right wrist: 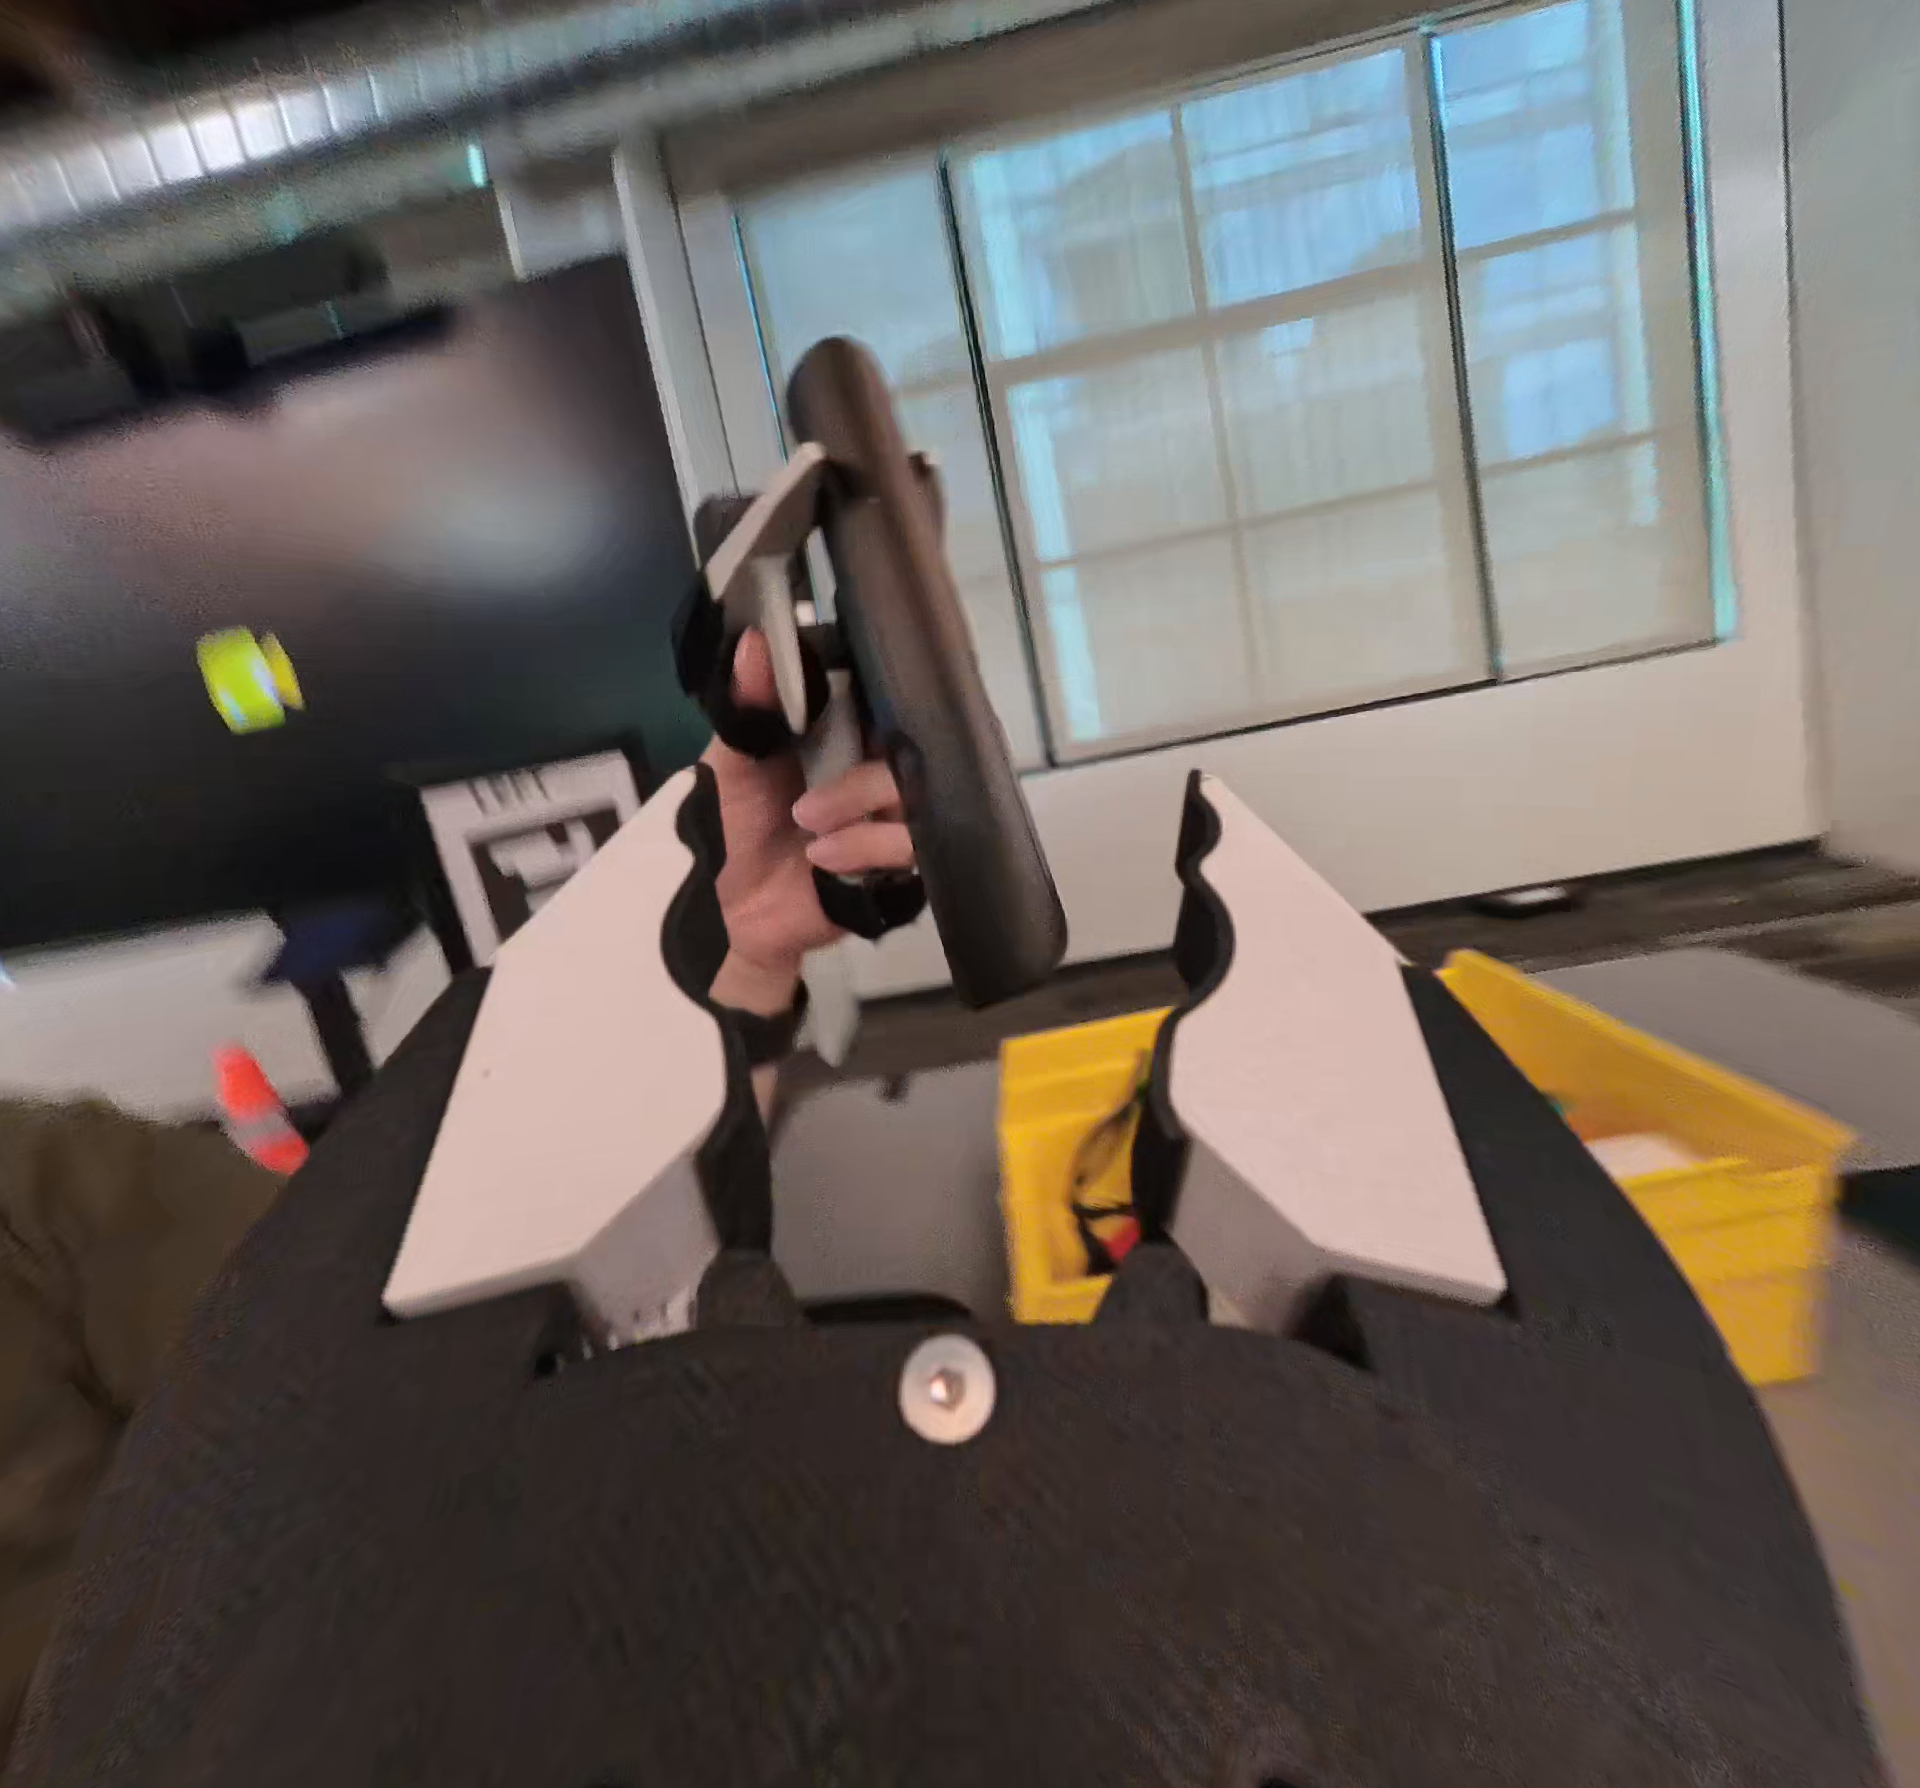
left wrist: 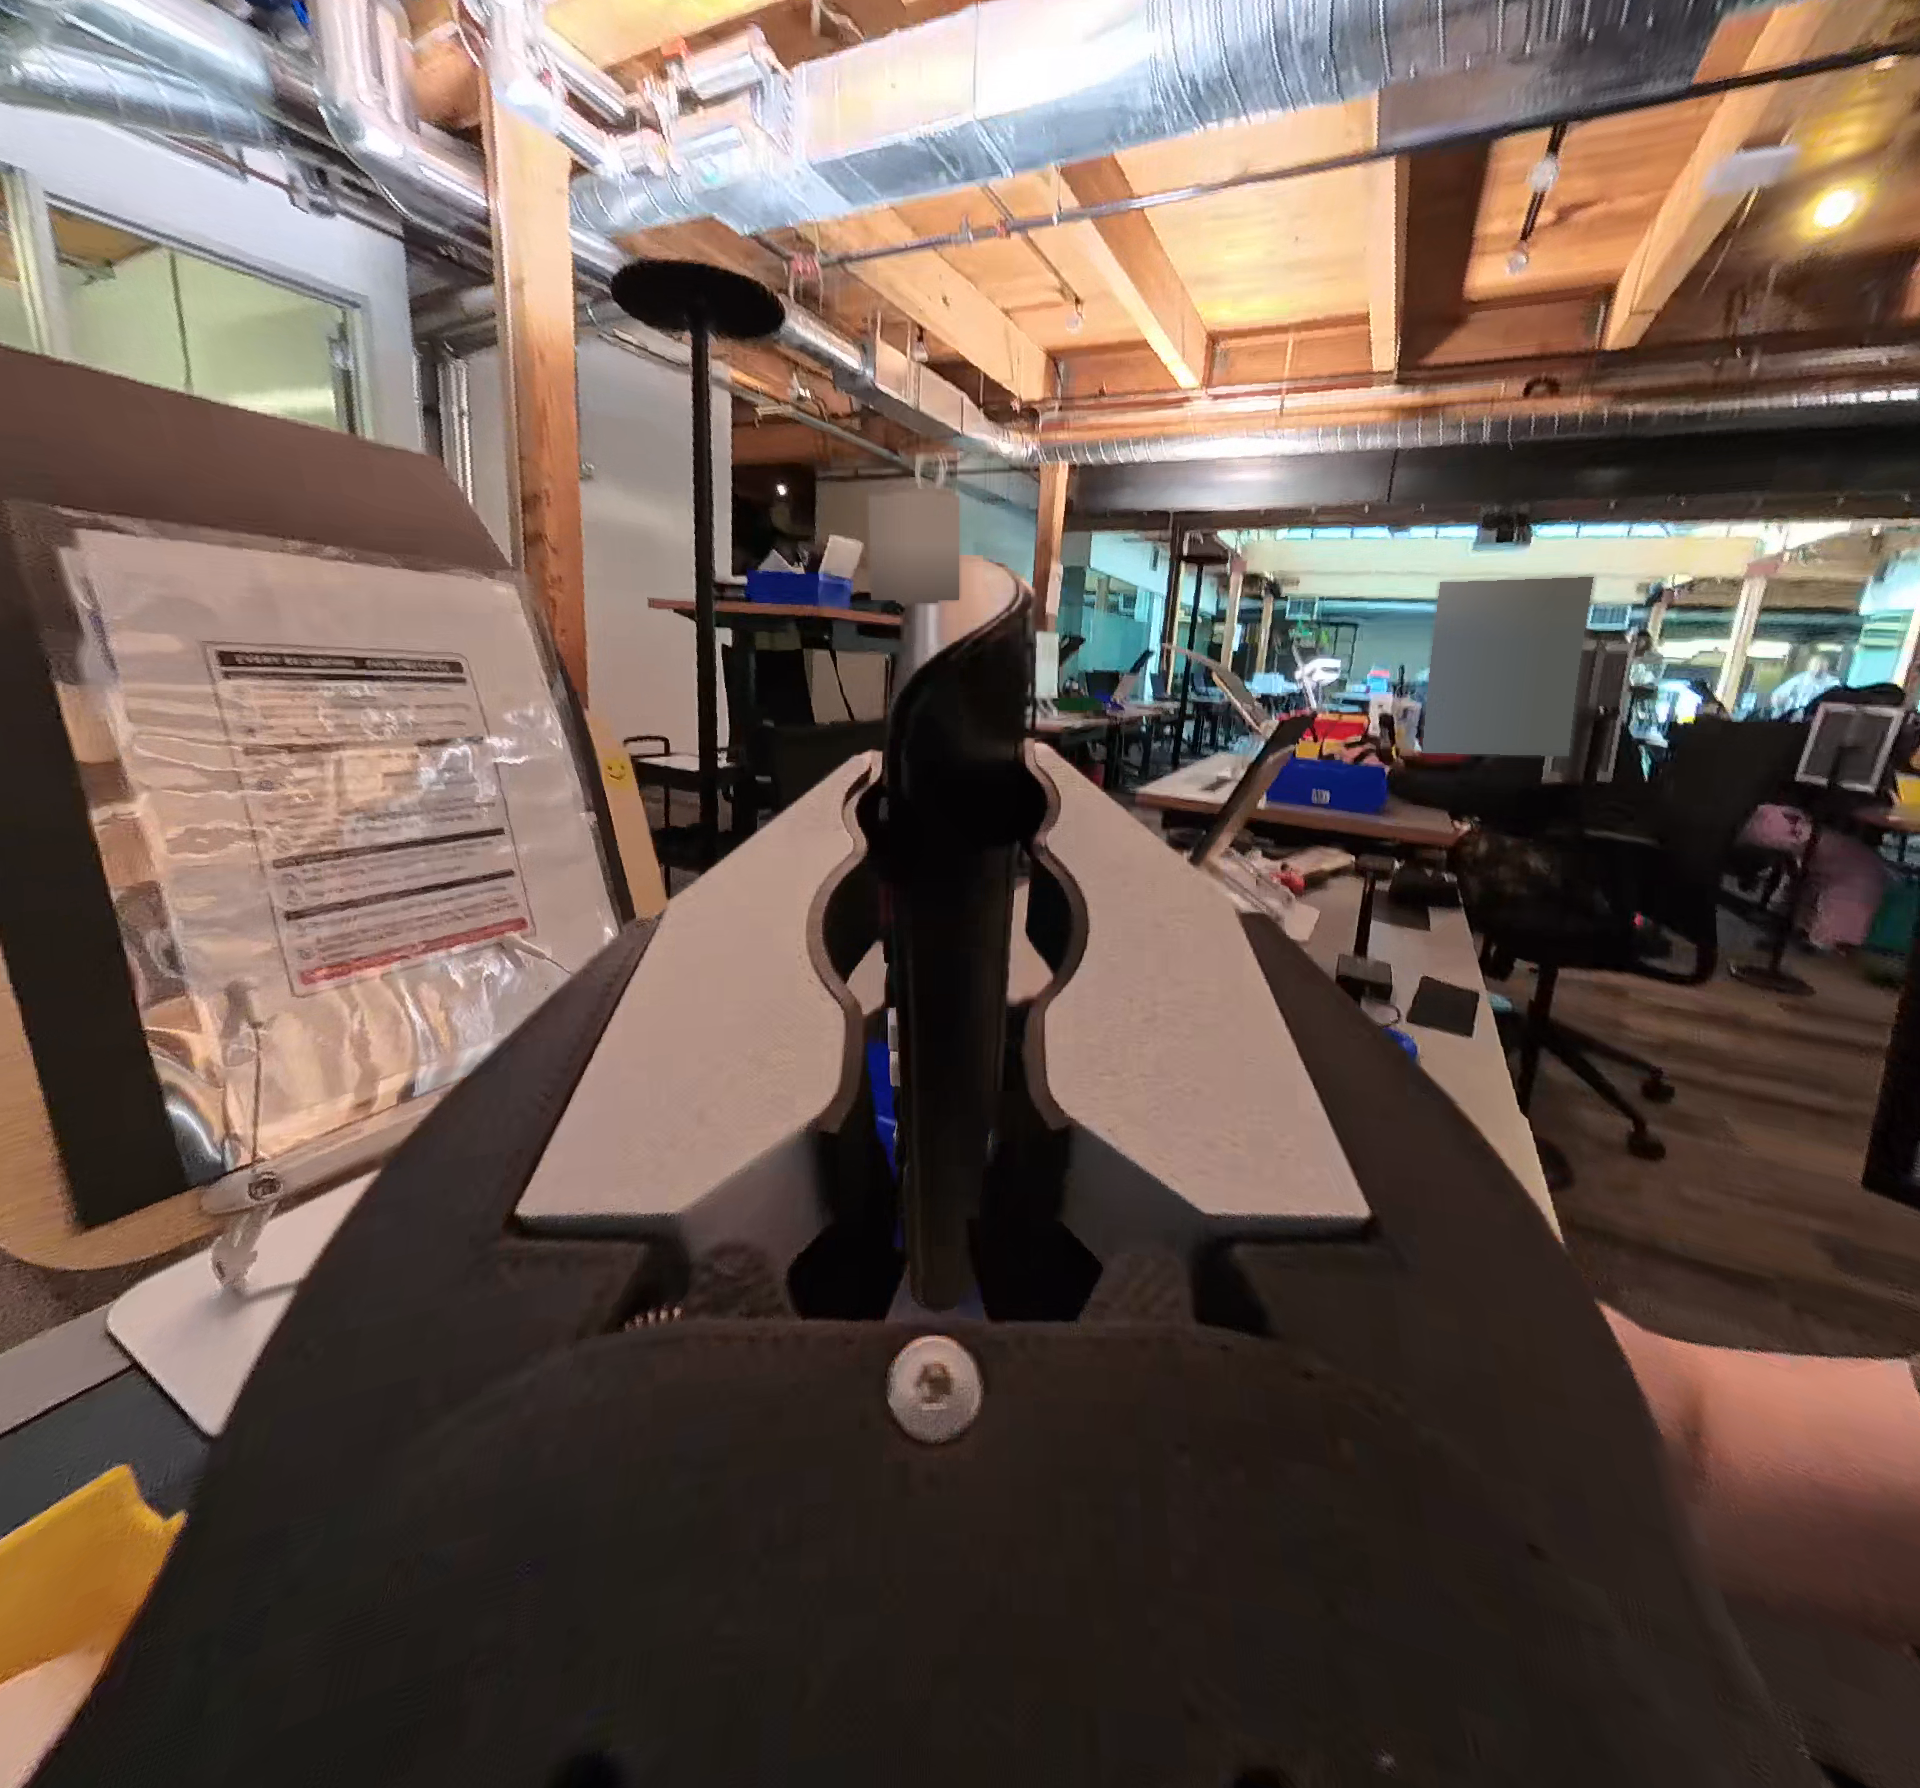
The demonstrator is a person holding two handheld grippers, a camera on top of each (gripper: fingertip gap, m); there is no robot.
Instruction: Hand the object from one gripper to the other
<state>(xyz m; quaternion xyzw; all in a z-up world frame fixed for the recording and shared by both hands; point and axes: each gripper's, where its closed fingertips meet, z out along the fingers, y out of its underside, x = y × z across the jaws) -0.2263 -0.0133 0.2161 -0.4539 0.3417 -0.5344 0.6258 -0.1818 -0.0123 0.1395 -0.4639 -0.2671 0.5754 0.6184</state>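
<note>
Left wrist view shows the left gripper (left wrist: 951, 803) clamped on a long, flat black matte object (left wrist: 956, 990), while the right gripper (right wrist: 945, 834) gapes wide near it.

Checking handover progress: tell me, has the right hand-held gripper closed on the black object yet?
No, the right hand-held gripper stands wide open and empty, the black object ahead of it.

The right tool (right wrist: 945, 803) gapes wide below the left tool (right wrist: 831, 512) clamping a black object (right wrist: 925, 699).
</note>
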